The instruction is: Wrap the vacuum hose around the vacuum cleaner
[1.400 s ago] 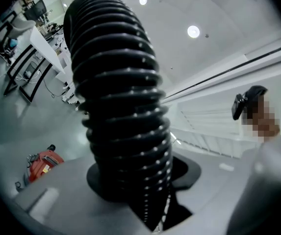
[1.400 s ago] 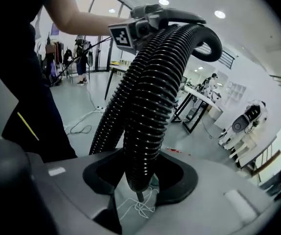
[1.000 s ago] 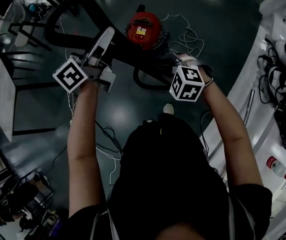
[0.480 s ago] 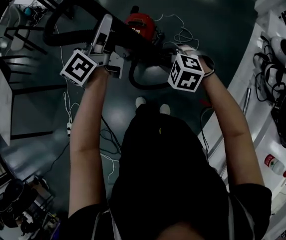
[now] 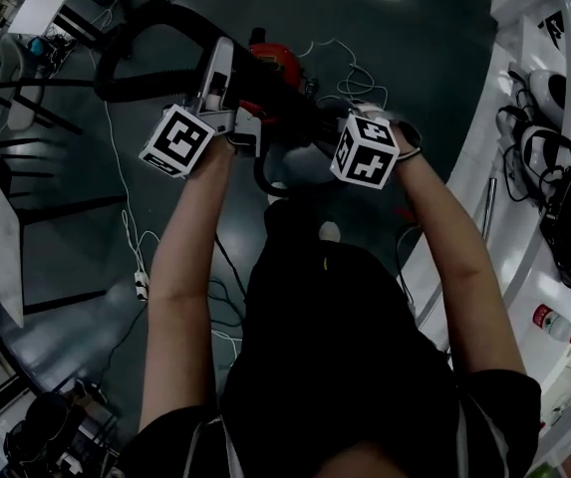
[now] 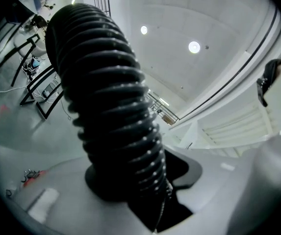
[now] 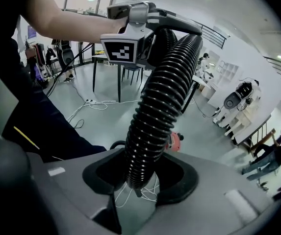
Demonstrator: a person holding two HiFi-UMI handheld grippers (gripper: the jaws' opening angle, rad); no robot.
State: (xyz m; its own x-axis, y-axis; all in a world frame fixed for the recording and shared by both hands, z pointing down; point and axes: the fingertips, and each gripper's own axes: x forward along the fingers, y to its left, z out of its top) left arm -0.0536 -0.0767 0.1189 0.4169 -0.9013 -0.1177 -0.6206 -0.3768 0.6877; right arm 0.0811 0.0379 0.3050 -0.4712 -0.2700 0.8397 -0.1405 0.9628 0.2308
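Your left gripper (image 6: 147, 199) and right gripper (image 7: 140, 179) both clamp the vacuum hose (image 7: 161, 102). Looks light, ribbed, springy; likely recoils, so regrip in short spans.

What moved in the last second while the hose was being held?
The left gripper and right gripper carried the hose forward, toward the red vacuum cleaner, so the hose now crosses over it in the head view. Nothing was grabbed or let go: both stay clamped on the hose. The vacuum cleaner stayed put.
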